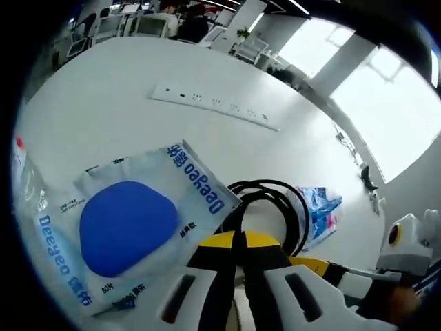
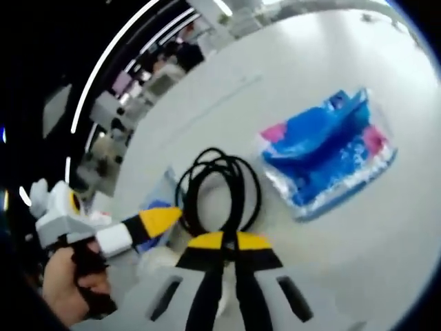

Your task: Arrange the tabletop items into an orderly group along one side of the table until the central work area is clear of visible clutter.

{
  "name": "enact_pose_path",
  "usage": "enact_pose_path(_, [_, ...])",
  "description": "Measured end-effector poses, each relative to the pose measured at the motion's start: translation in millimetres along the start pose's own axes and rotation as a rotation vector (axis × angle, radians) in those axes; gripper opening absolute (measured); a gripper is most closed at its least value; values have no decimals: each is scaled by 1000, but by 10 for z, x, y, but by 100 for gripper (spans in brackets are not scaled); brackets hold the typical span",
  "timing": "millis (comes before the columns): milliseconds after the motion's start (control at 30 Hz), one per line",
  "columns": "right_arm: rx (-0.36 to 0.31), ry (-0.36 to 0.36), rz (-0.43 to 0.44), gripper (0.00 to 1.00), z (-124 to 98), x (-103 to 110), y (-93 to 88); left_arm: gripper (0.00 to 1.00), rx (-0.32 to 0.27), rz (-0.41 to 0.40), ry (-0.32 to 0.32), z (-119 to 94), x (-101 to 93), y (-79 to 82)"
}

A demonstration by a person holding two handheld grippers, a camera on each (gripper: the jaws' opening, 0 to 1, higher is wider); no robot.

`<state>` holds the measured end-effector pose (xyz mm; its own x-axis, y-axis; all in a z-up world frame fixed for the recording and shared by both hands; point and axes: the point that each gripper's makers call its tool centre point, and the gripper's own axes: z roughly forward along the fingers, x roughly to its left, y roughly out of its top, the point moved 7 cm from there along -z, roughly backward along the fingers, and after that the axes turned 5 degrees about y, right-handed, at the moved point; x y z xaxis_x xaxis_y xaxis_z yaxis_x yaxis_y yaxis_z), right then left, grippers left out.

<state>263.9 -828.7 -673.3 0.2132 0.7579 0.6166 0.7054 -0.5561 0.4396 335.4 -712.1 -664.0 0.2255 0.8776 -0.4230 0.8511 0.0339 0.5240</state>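
A white wipes pack with a blue oval lies flat on the white table. Beside it is a coiled black cable, and past that a blue and pink packet. My left gripper has its yellow-tipped jaws pressed together at the coil's near edge, with nothing visibly between them. The right gripper reaches in from the right. In the right gripper view, the right gripper is shut, its tips at the rim of the cable. The packet lies to the right. The left gripper, held by a hand, touches the coil's left side.
A long white socket strip is set into the table further out. Office chairs and desks stand beyond the far edge, where people sit. Bright windows are off to the right.
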Motion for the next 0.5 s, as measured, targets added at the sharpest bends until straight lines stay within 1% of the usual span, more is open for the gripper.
enact_pose_path(267, [-18, 19, -9, 1, -71, 69, 91, 1, -26, -3, -24, -88, -49, 53])
enact_pose_path(333, [-27, 24, -12, 0, -85, 89, 121, 1, -45, -8, -36, -98, -58, 76])
enact_pose_path(500, [-42, 42, -26, 0, -141, 152, 189, 1, -62, -8, -49, -177, -86, 126])
